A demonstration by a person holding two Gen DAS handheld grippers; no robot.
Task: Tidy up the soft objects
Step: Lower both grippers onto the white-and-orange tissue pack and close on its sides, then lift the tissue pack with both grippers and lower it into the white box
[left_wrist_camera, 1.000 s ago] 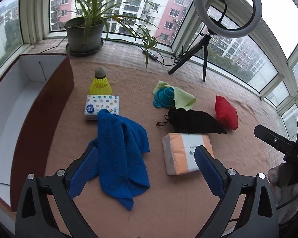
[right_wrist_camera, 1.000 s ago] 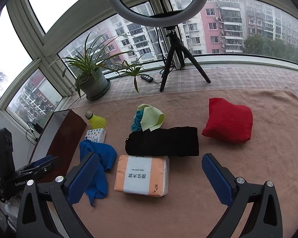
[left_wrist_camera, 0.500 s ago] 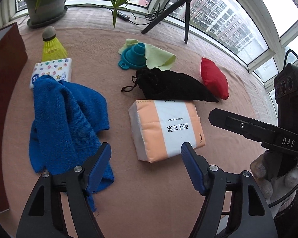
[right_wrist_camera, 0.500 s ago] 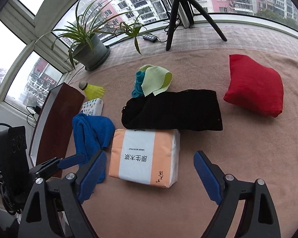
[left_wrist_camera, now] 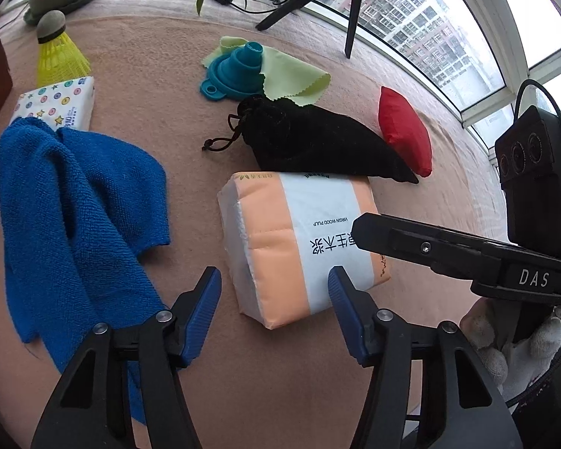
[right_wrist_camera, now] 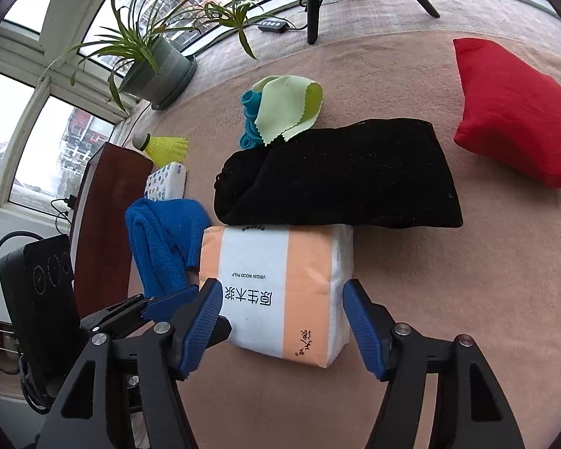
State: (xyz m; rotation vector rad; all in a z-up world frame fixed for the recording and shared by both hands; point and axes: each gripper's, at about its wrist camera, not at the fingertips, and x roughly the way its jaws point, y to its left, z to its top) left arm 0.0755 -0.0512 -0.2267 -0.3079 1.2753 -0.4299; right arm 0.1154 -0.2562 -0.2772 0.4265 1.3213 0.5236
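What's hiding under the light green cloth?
A teal funnel sits on the light green cloth in the left wrist view, while from the right wrist view the cloth drapes over most of it. A black pouch covers the cloth's near edge. Anything else underneath is hidden.

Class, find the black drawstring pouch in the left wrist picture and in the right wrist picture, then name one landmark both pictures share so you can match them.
Left wrist view: the black drawstring pouch lies at centre, above the orange tissue pack, its cord end pointing left.
Right wrist view: the black drawstring pouch lies across the centre, again just beyond the orange tissue pack.
Shared landmark: the red cushion, right of the pouch in both.
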